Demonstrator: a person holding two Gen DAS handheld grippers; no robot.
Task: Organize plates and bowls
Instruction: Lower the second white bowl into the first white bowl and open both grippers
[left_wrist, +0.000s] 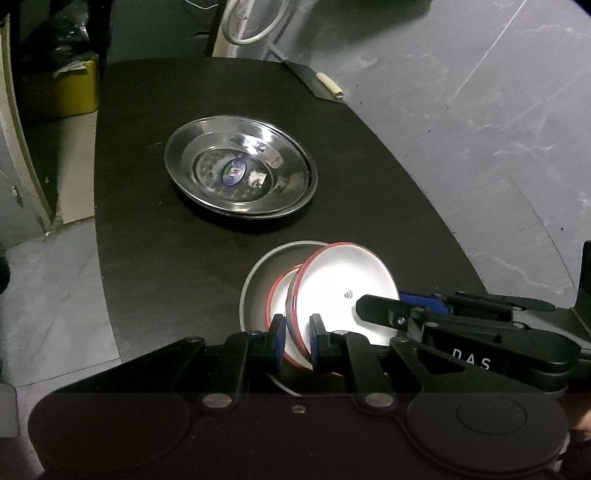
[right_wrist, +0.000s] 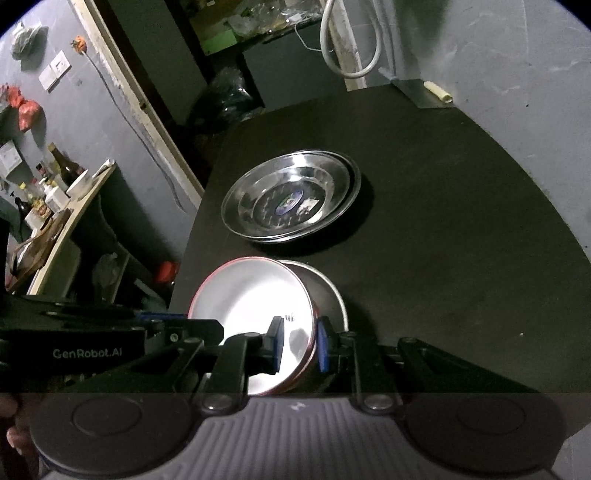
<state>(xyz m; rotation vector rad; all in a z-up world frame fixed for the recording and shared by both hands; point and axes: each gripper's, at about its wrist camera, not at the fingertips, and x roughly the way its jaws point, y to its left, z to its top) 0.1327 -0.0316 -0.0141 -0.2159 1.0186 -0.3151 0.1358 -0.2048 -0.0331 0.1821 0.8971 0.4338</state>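
Gripping the red-rimmed white bowl (left_wrist: 343, 291) by its near rim with my left claw (left_wrist: 298, 341), my right claw (right_wrist: 300, 345) clamped on its right edge, bowl tilted in a grey bowl (left_wrist: 258, 284), near bench (left_wrist: 155, 258) edge, stacked steel plates (left_wrist: 240, 170) farther off.

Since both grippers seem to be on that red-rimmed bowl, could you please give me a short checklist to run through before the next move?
1. Left gripper closed on the rim of the red-rimmed bowl: ok.
2. Right gripper closed on the same bowl's rim: ok.
3. Bowl level: not ok, it is tilted over the grey bowl beneath.
4. A second red-rimmed bowl sits nested inside the grey one: ok.
5. Steel plates stacked neatly: not ok, slightly offset.
6. Whether the held bowl still touches the stack: cannot tell.
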